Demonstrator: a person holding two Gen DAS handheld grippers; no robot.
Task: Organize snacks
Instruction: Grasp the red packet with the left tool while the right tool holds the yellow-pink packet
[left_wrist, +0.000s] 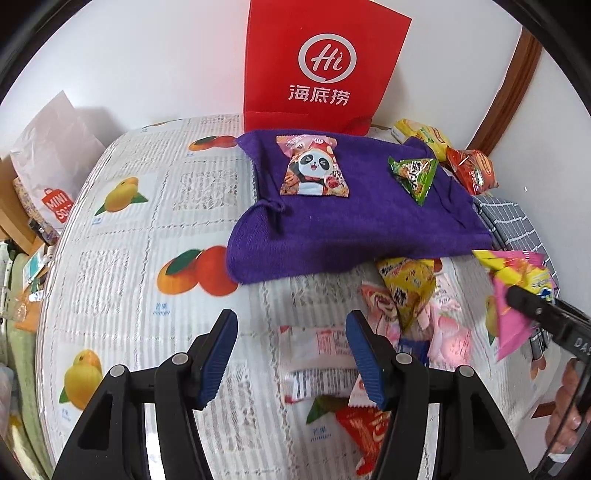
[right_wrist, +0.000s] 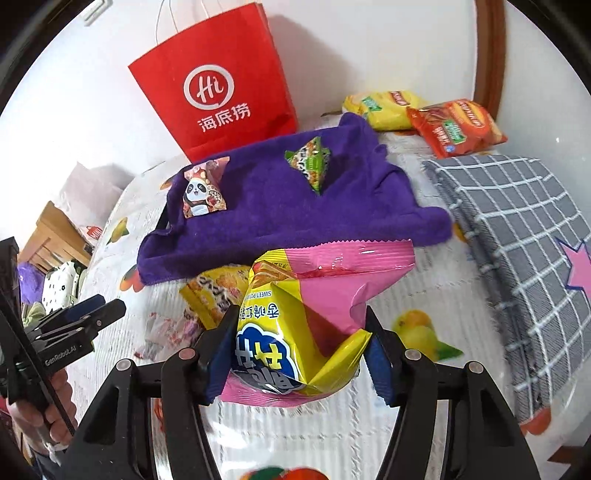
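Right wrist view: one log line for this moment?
right gripper: shut on pink-yellow snack bag | left gripper: open over snack pile | purple cloth: panda packet, green packet

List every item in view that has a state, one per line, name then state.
left gripper: open, empty, above the loose snacks
right gripper: shut on the pink and yellow snack bag, lifted
purple towel: spread flat, slightly rumpled
panda snack pack: lying on the towel
green triangular pack: lying on the towel
red paper bag: upright against the wall
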